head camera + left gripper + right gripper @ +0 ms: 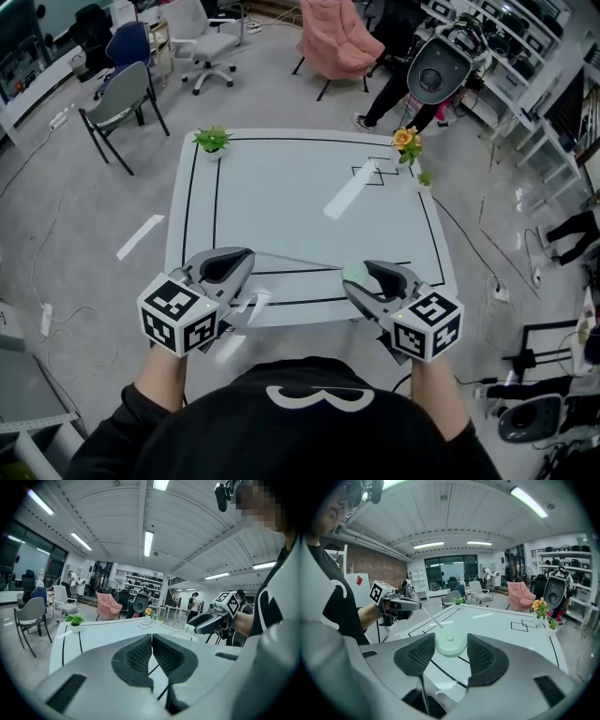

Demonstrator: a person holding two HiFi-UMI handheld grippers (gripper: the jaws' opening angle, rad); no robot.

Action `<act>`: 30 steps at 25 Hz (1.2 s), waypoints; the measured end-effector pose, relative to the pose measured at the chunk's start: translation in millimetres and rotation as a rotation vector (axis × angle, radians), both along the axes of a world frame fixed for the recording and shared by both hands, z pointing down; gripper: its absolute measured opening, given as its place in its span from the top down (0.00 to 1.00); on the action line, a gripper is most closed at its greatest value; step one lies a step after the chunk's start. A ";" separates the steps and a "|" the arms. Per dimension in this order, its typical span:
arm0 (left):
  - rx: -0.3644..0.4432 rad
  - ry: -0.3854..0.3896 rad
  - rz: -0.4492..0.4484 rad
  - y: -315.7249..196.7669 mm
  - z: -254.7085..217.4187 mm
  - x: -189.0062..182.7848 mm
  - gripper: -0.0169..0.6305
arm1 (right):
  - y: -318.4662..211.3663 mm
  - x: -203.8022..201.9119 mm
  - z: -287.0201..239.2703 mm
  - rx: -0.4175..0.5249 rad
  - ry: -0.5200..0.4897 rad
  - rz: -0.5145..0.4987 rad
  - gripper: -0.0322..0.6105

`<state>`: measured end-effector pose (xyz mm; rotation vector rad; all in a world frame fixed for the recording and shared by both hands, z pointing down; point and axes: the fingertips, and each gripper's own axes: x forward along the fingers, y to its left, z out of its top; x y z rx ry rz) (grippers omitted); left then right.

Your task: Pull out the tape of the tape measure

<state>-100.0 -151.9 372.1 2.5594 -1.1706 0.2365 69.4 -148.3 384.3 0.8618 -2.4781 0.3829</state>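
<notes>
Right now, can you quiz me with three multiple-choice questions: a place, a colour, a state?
1. Where is the tape measure? A. flat on the table B. in the right hand-held gripper's jaws C. on a chair
2. Its colour? A. red B. pale green C. black
3. The left hand-held gripper's jaws? A. wide apart B. round a flowerpot C. shut on the tape
Answers: B, those jaws press on it; B, seen in the right gripper view; C, they meet on the taut tape.

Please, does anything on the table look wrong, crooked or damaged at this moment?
Nothing stands out. The tape runs straight from the shut left claw to the tape measure held in the right claw. The plant and the flowers stand upright.
</notes>
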 end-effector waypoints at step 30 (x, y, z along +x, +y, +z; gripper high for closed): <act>0.007 -0.011 -0.152 11.9 -3.3 -59.7 0.95 | 9.0 23.6 -2.2 0.014 0.025 0.047 0.61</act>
